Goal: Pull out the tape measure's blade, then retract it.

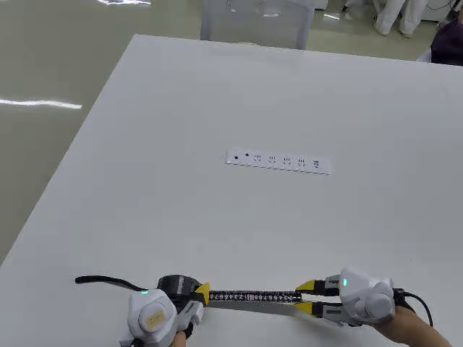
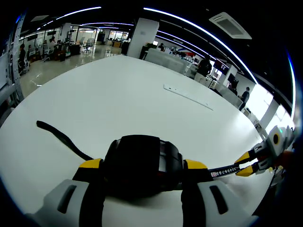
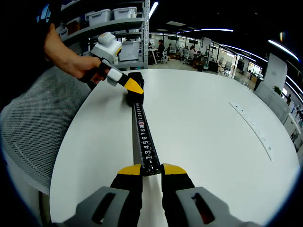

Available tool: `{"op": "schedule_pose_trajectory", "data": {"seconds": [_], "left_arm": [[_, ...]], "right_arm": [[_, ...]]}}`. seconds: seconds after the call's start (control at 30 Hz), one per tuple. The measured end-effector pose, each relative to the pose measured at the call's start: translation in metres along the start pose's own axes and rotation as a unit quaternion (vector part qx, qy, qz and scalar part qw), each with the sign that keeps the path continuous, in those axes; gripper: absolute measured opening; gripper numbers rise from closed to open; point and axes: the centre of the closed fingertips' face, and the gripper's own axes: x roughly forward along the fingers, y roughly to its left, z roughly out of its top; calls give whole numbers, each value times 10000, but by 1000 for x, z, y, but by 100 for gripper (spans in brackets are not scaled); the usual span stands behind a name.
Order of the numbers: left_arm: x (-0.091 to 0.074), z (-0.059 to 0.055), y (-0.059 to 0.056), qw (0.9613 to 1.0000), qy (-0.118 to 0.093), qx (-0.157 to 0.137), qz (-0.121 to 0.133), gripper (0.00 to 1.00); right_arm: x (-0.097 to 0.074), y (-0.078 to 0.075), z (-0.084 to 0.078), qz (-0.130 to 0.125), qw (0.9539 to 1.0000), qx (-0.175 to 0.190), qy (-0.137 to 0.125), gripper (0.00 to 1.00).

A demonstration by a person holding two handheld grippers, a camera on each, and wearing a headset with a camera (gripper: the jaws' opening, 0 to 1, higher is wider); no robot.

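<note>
**Tape measure, blade drawn out, held at both ends**

Item: black rounded plastic tape measure case [image 2: 142,163], resting on the white table [image 1: 217,108]; it lies on the person's side of the flat white power strip [image 1: 278,161], well apart from it and offset to its left.
A narrow black blade [image 3: 144,137] with white numerals runs from the case to the right, roughly parallel to the power strip and low over the table.
A thin black wrist strap [image 2: 61,137] trails from the case, away from the blade.

Handling, as judged: the case is hard, compact and of modest weight, best clamped across its flat sides; the blade is thin, springy and slick, stiff only while kept straight, and likely to kink if twisted; it is best taken at its tip; the spring will probably pull the blade homeward, so release should be gradual.

Left gripper [image 1: 189,293]: clenched on the case, yellow tips on either side, low on the table.

Right gripper [image 3: 151,169]: jaws closed on the blade's free end, pointing back along the blade toward the case; the two grippers face each other.
</note>
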Motion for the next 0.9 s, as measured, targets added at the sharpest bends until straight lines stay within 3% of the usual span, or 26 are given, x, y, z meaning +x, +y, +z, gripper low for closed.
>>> {"op": "schedule_pose_trajectory", "data": {"seconds": [0.9], "left_arm": [[0, -1, 0, 10000, 53, 39, -14, 62]], "right_arm": [[3, 0, 3, 43, 10000, 2, -24, 13]]}}
